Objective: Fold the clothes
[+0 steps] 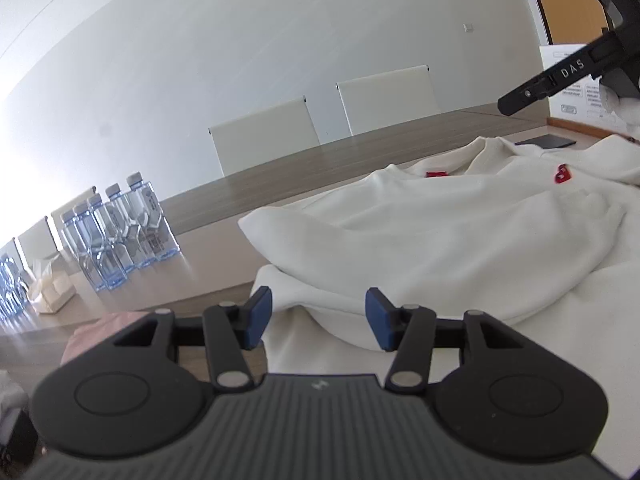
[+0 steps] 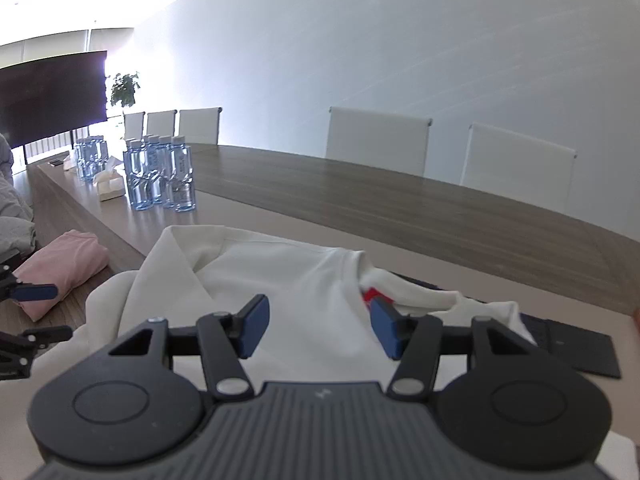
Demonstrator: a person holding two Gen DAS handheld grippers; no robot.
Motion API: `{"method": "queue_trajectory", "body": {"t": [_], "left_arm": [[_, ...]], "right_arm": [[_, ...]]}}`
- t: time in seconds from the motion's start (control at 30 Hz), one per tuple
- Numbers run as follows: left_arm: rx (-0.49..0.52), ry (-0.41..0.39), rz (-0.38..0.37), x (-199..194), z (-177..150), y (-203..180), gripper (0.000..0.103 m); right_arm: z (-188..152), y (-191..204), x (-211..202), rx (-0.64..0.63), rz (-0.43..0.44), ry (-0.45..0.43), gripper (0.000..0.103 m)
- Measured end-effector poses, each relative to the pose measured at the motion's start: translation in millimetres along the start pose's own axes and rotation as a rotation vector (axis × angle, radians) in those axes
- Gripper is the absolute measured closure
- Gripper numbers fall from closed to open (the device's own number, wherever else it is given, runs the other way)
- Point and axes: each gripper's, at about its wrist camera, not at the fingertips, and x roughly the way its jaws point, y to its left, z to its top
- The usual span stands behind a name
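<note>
A rumpled white sweatshirt [image 1: 460,232] lies spread on a long wood-grain tabletop [image 1: 280,172] in a meeting room, its collar with a red label [image 1: 435,174] turned toward the far side and a small red heart emblem [image 1: 562,174] on its chest at about 2 o'clock in the left wrist view. The left claw [image 1: 318,318] hovers over the garment's near edge, its blue pads [image 1: 256,316] standing apart with nothing gripped between them; white fabric shows through the gap. In the same view, part of the right device juts in at 1 o'clock.

The right claw [image 2: 318,326] hangs above the sweatshirt [image 2: 280,280] as well, blue pads [image 2: 386,330] spread wide and empty, the red label [image 2: 370,294] just beyond the right-hand pad. A folded pink garment [image 2: 64,268] rests at 9 o'clock in the right wrist view, near the tabletop [image 2: 440,220] edge, with the left claw [image 2: 38,312] showing just below it, also open. A dark flat pad [image 2: 576,348] lies at 3 o'clock, partly under the white fabric.

Clusters of water bottles [image 2: 160,172] stand at 10 o'clock beside a tissue box [image 2: 108,184]. White chairs [image 2: 376,140] line the far side of the tabletop against a plain wall, and a dark screen [image 2: 52,92] with a potted plant [image 2: 124,88] beside it fills the far end at 10 o'clock.
</note>
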Motion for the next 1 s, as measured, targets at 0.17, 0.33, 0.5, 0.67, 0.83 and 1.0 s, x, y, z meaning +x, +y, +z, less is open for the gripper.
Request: {"method": "queue_trajectory", "body": {"t": [0.17,0.33,0.5,0.67,0.83,1.0], "left_arm": [[-0.055,-0.018,0.009,28,-13,14,0.053],[-0.158,-0.021,-0.001,31,-16,17,0.054],[-0.204,-0.008,-0.018,31,-17,18,0.053],[-0.251,0.036,-0.030,37,-16,23,0.049],[-0.291,0.045,-0.046,37,-17,28,0.046],[-0.319,0.063,-0.061,42,-17,34,0.044]], "right_arm": [[19,42,84,-0.098,0.175,0.093,0.041],[24,97,141,-0.163,0.270,0.150,0.042],[21,133,163,-0.220,0.232,0.166,0.091],[25,133,171,-0.201,0.058,0.090,0.103],[44,79,164,-0.001,0.133,0.124,0.091],[46,59,160,0.023,0.418,0.195,0.027]]}}
